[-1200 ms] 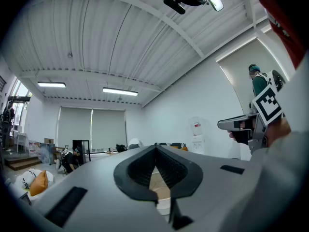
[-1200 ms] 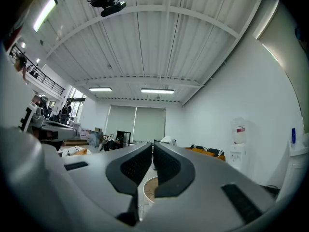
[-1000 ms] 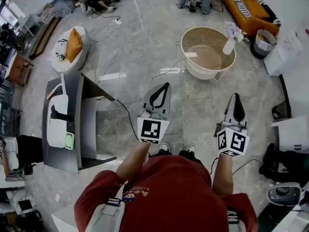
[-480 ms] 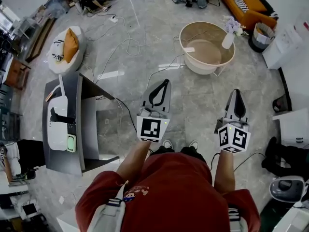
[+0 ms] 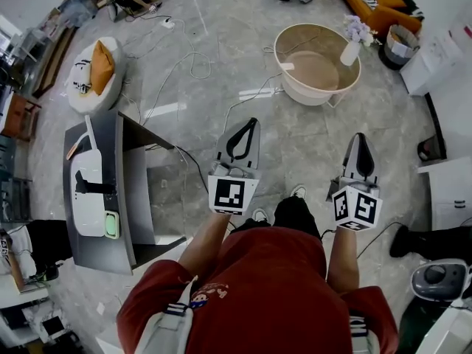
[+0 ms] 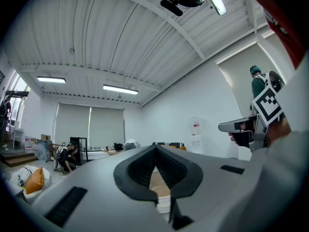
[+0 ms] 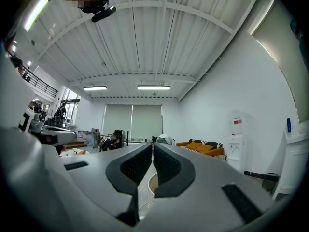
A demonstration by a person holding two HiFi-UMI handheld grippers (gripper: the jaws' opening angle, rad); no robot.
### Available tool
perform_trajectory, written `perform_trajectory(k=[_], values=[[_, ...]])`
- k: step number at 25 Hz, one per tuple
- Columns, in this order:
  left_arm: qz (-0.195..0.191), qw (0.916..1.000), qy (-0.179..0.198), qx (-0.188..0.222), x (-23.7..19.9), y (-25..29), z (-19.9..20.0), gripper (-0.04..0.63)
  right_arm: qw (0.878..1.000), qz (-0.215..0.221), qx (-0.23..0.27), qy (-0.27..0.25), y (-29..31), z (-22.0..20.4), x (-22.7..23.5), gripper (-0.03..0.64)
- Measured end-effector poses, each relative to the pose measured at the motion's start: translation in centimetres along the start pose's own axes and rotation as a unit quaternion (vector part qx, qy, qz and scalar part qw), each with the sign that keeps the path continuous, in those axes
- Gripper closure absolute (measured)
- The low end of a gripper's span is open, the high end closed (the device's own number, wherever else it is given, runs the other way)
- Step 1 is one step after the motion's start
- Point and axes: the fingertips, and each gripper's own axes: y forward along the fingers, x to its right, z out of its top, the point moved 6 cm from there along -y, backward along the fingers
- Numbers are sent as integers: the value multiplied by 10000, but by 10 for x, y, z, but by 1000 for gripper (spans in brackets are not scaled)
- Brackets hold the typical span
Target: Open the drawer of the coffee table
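Grey left gripper (image 5: 254, 122), grey right gripper (image 5: 359, 136): jaws together, empty. Approach round beige wooden bench (image 5: 313, 96), upper right of frame; drawer not yet visible, part jaws before handle.

R gripper (image 7: 152, 146) points level into the room, jaws together at the tips, nothing btwn them. In the gap under the jaws, a beige curved rim, prob. the round table (image 7: 151, 183), only a sliver visible. Far wall: blinds (image 7: 131, 122) drawn. Orange sofa (image 7: 200, 148) just right of the jaws, water dispenser (image 7: 235, 139) further right by the white wall. L gripper (image 7: 72, 135) pokes in from the left edge. Two strip lights (image 7: 153, 87) lit on the ribbed ceiling.
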Motion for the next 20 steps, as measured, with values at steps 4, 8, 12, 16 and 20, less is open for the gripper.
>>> perform_trajectory(k=[4, 8, 12, 16, 20], values=[[-81, 9999, -30, -85, -2, 26, -5, 581, 10000, -33, -68, -3, 23, -7, 8, 592], [-80, 9998, 121, 105, -7, 61, -8, 581, 9999, -13, -151, 64, 55, -18, 20, 592], [-120, 9995, 263, 134, -10, 105, -11, 581, 9997, 18, -195, 161, 97, -25, 36, 592], [-168, 9993, 326, 43, -7, 149, -13, 581, 9994, 142, -289, 139, 138, -29, 54, 593], [-211, 9995, 242, -28, 4, 200, -6, 581, 9992, 170, -335, 139, 176, -28, 88, 592]])
